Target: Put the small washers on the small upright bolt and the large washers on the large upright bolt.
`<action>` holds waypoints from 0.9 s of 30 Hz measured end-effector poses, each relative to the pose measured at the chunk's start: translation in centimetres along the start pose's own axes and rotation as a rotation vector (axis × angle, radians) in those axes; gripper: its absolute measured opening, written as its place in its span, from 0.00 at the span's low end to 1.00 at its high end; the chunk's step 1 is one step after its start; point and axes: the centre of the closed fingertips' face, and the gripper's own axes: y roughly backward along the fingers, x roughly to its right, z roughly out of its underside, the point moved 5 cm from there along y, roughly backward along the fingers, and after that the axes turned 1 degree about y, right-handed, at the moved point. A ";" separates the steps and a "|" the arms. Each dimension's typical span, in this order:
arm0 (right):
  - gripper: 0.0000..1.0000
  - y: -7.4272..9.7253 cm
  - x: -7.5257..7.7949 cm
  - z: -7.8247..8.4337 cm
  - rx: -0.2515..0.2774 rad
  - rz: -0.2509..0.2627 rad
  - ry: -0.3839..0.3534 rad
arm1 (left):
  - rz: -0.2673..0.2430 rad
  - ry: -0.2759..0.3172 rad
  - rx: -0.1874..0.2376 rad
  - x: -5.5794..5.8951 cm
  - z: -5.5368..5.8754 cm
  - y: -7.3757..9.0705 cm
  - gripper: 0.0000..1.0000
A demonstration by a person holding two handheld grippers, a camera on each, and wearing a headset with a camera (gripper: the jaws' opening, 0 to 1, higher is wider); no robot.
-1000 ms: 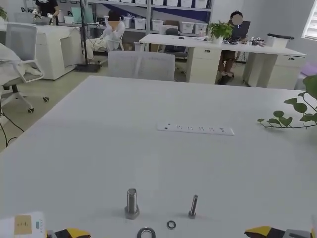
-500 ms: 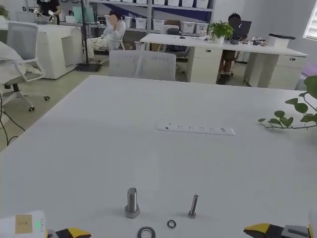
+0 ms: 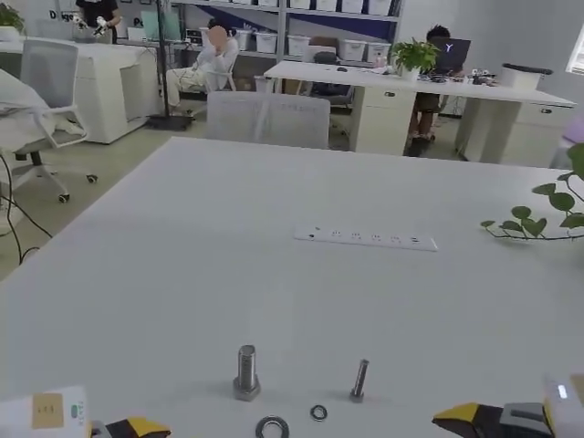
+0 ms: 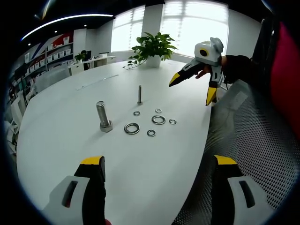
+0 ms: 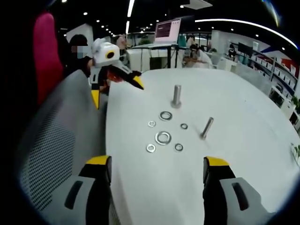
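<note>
The large bolt (image 3: 246,372) and the small bolt (image 3: 359,380) stand upright near the white table's front edge. Before them lie a large washer (image 3: 271,426) and a small washer (image 3: 318,412). In the left gripper view, two large washers (image 4: 131,128) and several small washers (image 4: 151,133) lie loose beside the large bolt (image 4: 104,118) and small bolt (image 4: 139,93). My left gripper (image 4: 159,187) is open and holds nothing, well short of them. My right gripper (image 5: 157,187) is open too, with the washers (image 5: 163,138) ahead of it. Each gripper faces the other across the washers.
A power strip (image 3: 365,239) lies mid-table, and a trailing plant (image 3: 547,214) sits at the right edge. A grey mesh chair (image 4: 243,131) is against the near table edge. Office chairs, desks and seated people are far behind.
The head camera has tipped slightly. My right gripper has come a little further into the lower right of the head view. Bolts and washers have not moved.
</note>
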 end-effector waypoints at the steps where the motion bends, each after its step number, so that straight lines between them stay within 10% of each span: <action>1: 0.81 -0.1 0.0 0.0 -0.002 -0.002 0.002 | -0.001 0.001 0.000 0.0 0.0 0.0 0.94; 27: 0.72 -2.4 0.6 -2.2 -0.069 -0.079 0.096 | -0.009 0.013 0.004 0.0 0.2 -0.3 0.94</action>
